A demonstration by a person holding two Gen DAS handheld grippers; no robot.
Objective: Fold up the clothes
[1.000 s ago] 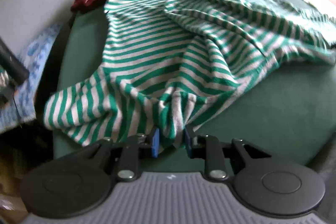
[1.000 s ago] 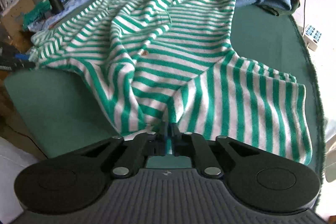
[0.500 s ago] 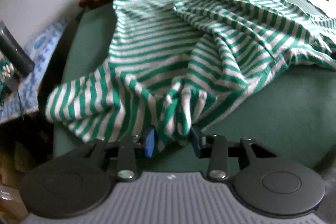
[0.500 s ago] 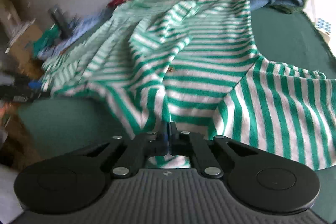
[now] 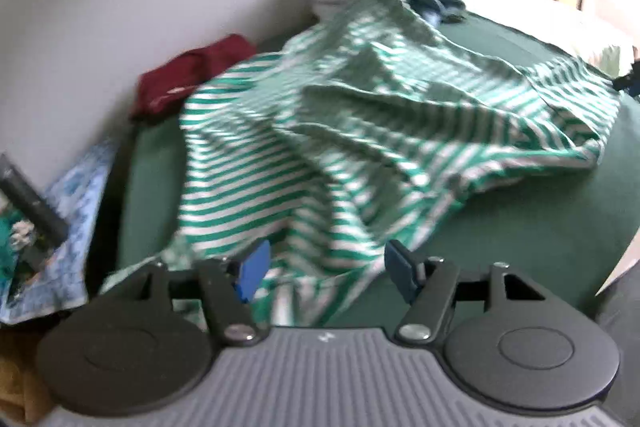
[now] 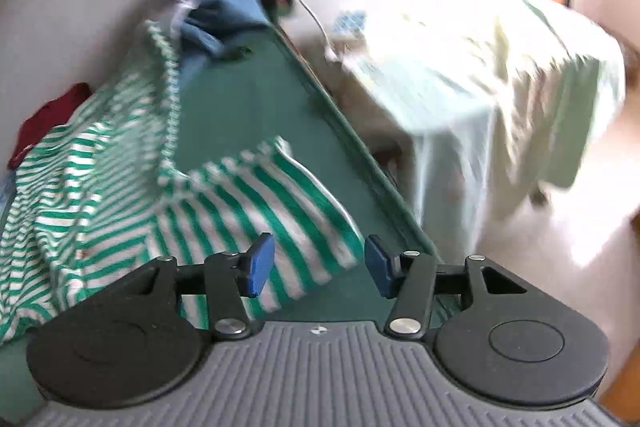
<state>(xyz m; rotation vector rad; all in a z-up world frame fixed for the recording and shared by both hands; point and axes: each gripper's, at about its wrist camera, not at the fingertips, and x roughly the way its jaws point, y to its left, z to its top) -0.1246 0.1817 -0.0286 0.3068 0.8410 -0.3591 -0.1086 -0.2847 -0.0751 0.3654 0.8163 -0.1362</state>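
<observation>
Behind striped shirt (image 5: 320, 155): maroon garment (image 5: 192, 79).

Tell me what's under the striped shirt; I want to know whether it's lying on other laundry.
The striped shirt lies spread on a green cover, bare around it. A maroon garment and blue clothes sit at its far edges. Whatever lies under its middle is covered.

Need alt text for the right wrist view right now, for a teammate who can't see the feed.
The right gripper is open, its blue-padded fingers spread over a sleeve of the green-and-white striped shirt near the edge of the green table, gripping nothing. Blue and white clothes are piled at the table's far end, a dark red garment at left. The image is motion-blurred.
</observation>
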